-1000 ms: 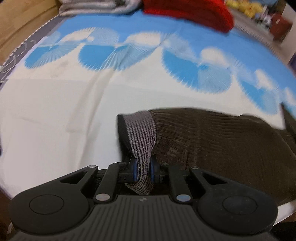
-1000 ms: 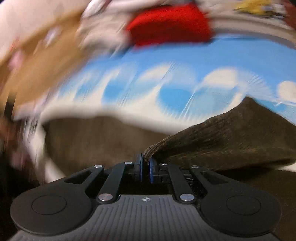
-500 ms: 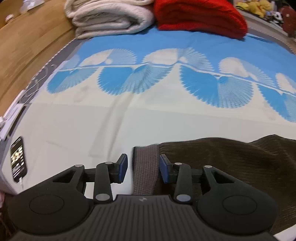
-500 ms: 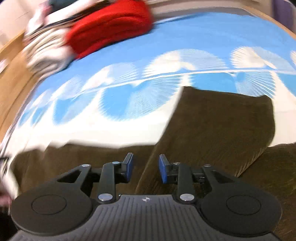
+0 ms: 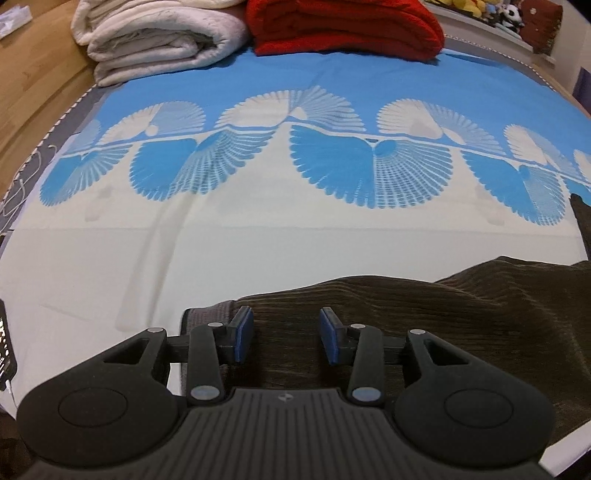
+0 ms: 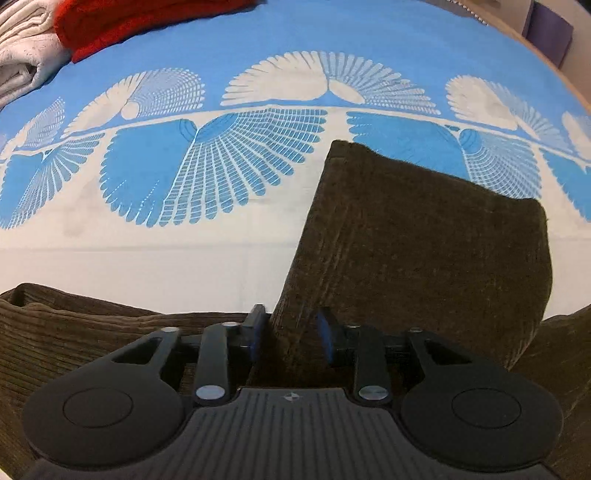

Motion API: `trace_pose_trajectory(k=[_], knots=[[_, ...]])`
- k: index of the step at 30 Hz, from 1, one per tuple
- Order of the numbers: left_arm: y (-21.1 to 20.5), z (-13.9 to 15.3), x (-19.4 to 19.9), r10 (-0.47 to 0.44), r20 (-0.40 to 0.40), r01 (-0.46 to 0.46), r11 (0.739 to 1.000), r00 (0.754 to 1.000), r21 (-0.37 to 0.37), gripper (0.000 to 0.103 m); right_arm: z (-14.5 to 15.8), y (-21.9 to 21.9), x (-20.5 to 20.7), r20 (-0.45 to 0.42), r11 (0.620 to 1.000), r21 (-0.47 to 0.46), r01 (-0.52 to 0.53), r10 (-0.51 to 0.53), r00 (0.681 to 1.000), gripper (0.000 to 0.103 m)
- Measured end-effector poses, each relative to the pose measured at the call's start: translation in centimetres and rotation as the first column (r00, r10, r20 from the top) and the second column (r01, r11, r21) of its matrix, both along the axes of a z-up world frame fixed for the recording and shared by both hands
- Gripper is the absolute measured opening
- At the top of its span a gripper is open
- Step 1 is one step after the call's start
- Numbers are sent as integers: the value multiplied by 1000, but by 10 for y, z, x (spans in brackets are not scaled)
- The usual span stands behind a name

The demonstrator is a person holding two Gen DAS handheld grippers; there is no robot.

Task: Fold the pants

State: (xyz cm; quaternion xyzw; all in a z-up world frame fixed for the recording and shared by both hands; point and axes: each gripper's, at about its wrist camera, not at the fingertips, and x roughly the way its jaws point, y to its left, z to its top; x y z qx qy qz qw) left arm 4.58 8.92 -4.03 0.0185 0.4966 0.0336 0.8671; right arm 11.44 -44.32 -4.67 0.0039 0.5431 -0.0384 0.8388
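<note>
Two sets of jaws spread — left gripper (image 5: 286, 334) just opened over pants (image 5: 424, 332), right gripper (image 6: 291, 336) straddling their fold

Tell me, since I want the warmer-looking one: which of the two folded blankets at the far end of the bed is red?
The red knitted blanket, lying right of the cream fleece blanket in the left wrist view.

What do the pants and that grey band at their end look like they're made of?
The pants look like dark brown corduroy: fine parallel ribs run along the cloth, with a matte, slightly velvety surface. The waistband is a lighter grey strip at the end of the pants, probably a knit elastic, though its weave is too small here to be sure.
</note>
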Motion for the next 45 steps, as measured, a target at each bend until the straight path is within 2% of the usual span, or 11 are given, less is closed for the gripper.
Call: trace_pose_trajectory(k=[10, 13, 17, 20, 22, 24, 30, 37, 40, 42, 45], knots=[[-26, 8, -2, -55, 18, 56, 997, 998, -56, 44, 84, -92, -89, 223, 970, 216, 113, -162, 961, 6], [-36, 10, -4, -85, 25, 86, 995, 996, -56, 44, 79, -121, -135, 152, 973, 219, 75, -110, 982, 6], [-44, 9, -6, -116, 21, 117, 992, 993, -45, 45, 41, -141, -181, -95, 981, 188, 37, -19, 995, 7], [-47, 7, -5, -118, 11, 119, 992, 993, -45, 49, 38, -146, -193, -87, 986, 166, -2, 17, 996, 9], [-47, 4, -5, -128, 3, 128, 991, 992, -42, 50, 49, -159, -192, -18, 972, 228, 54, -51, 999, 23], [-48, 1, -6, -138, -13, 137, 989, 990, -51, 50, 60, -172, -188, 65, 961, 240, 135, -155, 986, 59], [-35, -16, -9, -160, -101, 140, 974, 982, -178, 50, 53, -202, -162, 123, 893, 240, 381, -417, 901, 64], [22, -29, -17, -1, -153, -22, 989, 988, -144, 50, 20, -238, -151, 39, 721, 277, 635, -668, 743, 58], [47, -29, -21, 81, -146, -102, 984, 986, -147, 50, 14, -241, -148, 50, 706, 292, 645, -685, 727, 42], [55, -29, -21, 105, -146, -128, 980, 984, -153, 50, 12, -244, -146, 63, 713, 298, 634, -678, 733, 15], [54, -29, -18, 111, -148, -132, 981, 983, -142, 51, 15, -242, -139, 85, 746, 285, 602, -646, 759, 8]])
